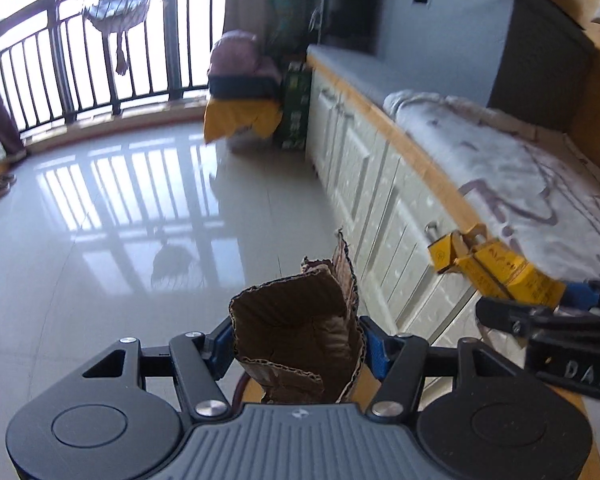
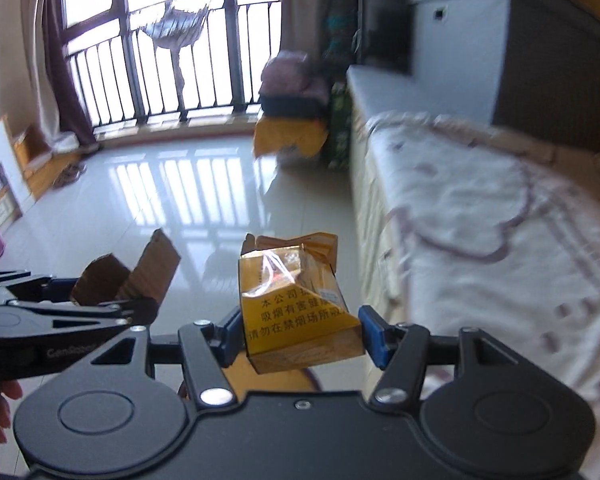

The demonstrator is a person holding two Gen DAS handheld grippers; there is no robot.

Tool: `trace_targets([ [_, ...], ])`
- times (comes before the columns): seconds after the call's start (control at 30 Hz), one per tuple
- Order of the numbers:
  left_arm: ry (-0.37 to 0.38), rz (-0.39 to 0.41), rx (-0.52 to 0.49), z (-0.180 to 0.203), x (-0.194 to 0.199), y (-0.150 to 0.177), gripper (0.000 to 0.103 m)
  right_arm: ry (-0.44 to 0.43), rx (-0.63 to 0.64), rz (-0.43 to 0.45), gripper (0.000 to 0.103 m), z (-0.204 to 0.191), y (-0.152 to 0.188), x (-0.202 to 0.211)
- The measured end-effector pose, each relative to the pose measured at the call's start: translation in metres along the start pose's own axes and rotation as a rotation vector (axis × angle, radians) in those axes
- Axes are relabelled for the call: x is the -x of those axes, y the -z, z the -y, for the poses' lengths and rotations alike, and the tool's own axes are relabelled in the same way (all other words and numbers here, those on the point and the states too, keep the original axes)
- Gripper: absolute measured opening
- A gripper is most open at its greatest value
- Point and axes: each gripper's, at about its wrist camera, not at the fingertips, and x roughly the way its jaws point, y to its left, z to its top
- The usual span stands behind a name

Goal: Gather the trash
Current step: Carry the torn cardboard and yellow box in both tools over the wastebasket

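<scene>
A torn piece of brown corrugated cardboard (image 1: 300,320) stands between the blue pads of my left gripper (image 1: 298,346), which is shut on it. My right gripper (image 2: 300,334) is shut on a crumpled yellow cigarette pack (image 2: 296,300) with printed characters and loose clear wrap. In the left wrist view the pack (image 1: 496,268) and the right gripper (image 1: 548,308) show at the right edge. From the right wrist camera, the cardboard (image 2: 128,276) and the left gripper (image 2: 112,304) appear at the left. Both are held in the air above the shiny floor.
A long white cabinet with a wooden top (image 1: 380,160) runs along the right, with a patterned cloth (image 1: 520,184) on it and a grey box (image 1: 452,28) behind. At the far end, a yellow-draped stack (image 1: 240,116) and a green carton (image 1: 296,112) stand by the railed window (image 1: 100,52). Pale tiled floor (image 1: 140,220).
</scene>
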Motion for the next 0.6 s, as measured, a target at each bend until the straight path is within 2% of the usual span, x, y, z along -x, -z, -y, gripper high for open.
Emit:
trace_targets([
  [0.1,0.006,-0.053,0.047,-0.009,-0.018,0.006,0.063,-0.009,-0.009,-0.094,0.060,-0.004,0.016,-0.030],
  [0.2,-0.001,-0.095,0.065,-0.013,-0.036,0.011,0.063,0.019,0.035,-0.184,0.060,-0.005,0.029,-0.055],
  [0.3,-0.013,-0.143,0.069,-0.015,-0.055,0.015,0.063,-0.009,0.010,-0.256,0.060,0.001,0.036,-0.072],
  [0.6,-0.045,-0.315,0.031,-0.018,-0.109,0.042,0.065,-0.084,0.003,-0.374,0.060,-0.001,0.048,-0.107],
])
